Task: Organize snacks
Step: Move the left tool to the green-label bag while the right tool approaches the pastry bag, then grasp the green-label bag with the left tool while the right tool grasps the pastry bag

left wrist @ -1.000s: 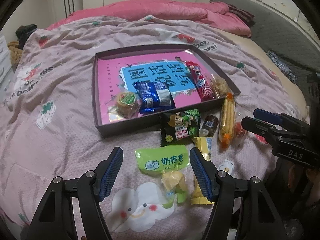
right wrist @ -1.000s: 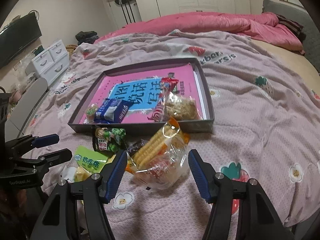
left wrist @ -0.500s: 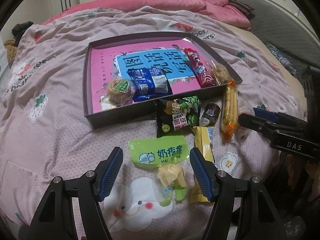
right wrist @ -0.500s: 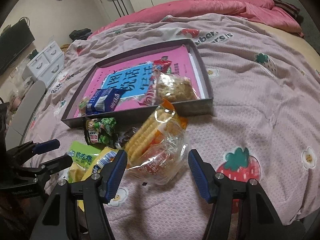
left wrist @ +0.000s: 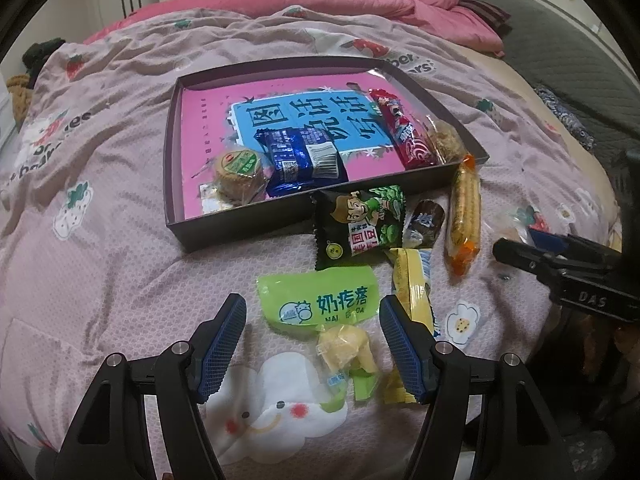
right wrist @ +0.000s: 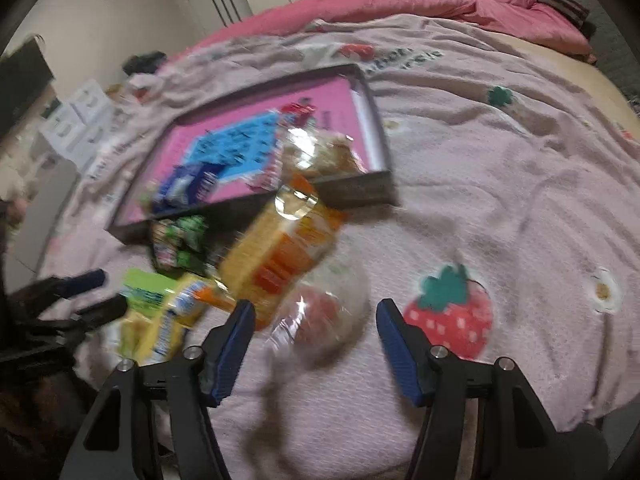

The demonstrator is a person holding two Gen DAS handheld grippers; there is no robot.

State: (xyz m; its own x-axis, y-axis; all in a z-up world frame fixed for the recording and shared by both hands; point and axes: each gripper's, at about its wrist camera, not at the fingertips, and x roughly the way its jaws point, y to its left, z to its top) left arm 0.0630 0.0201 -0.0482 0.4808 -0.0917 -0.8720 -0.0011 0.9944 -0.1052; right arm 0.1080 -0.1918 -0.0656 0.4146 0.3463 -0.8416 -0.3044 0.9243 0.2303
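Pink bedspread: printed with strawberries and clouds, it lay under everything.
Dark tray: it sat on the spread, holding a pink book, a round biscuit, a blue packet and a red wrapper.
Loose snacks: a black-and-green packet, a green bag, a yellow packet and an orange corn stick lay just in front of the tray.
Left gripper: fingers spread wide either side of the green bag, not touching it.
Right gripper: jaws closing around a clear bag beside the corn stick, pads not yet pressing it; that view was blurred.
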